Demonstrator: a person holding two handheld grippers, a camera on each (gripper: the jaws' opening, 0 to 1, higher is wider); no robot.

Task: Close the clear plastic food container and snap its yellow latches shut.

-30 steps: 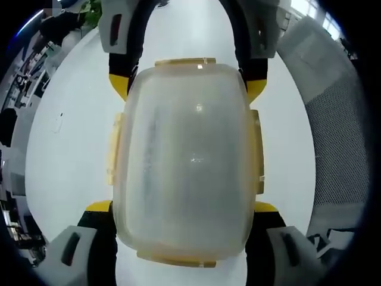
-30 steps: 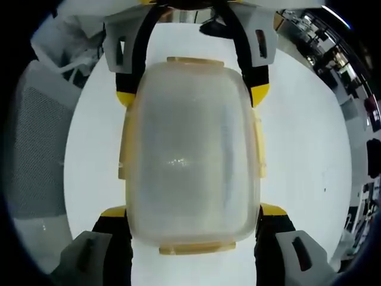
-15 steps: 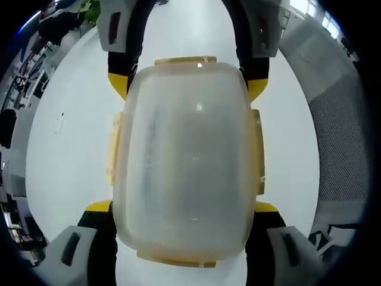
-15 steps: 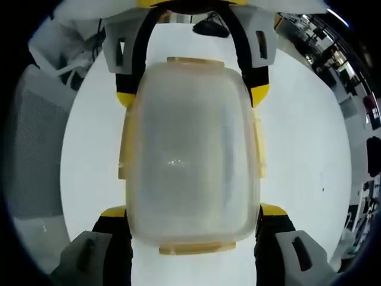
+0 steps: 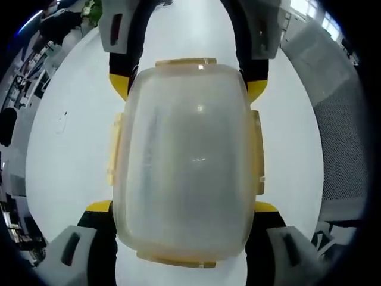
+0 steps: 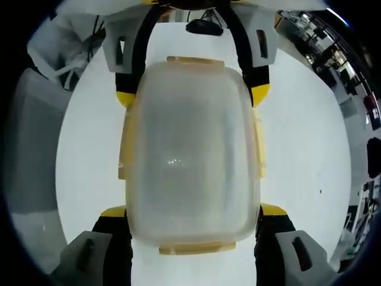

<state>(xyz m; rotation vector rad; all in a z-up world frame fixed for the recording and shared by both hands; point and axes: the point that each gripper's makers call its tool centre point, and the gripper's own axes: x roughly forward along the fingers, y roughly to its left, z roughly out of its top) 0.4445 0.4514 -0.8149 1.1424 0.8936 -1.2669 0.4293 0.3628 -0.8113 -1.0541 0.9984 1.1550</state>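
Left gripper view: container [image 5: 187, 161] between the jaws of the left gripper [image 5: 186, 208], filling the middle of the frame. Clear, cloudy plastic, rounded-rectangle outline, long axis running away from the camera. Surface frosted and streaky, with small bright glints near the centre; contents not discernible. Yellow latches [image 5: 112, 149] lying flat along all four edges: one on each long side, one on the far end, one on the near end. Seen against white table [image 5: 65, 149]. Jaws wide, yellow-tipped pads against the near corners of the container on both sides, gripping it by its width. Right gripper [image 5: 187, 89] entering from the top, its black arms and yellow tips pressed to the far corners, likewise spread wide on the container. Grey mesh chair back [image 5: 342, 137] off to the right edge.

Right gripper view: same container [image 6: 190, 155] from the opposite end, held between the right gripper [image 6: 191, 211] jaws, wide and clamped on the near corners. Latches [image 6: 259, 149] visible as thin yellow strips along the sides and both ends, all looking folded against the body; whether fully snapped cannot be told. Left gripper [image 6: 191, 92] at the top, yellow tips on the far corners. Table [image 6: 297, 155] white, container seemingly low over or on it; contact not discernible.
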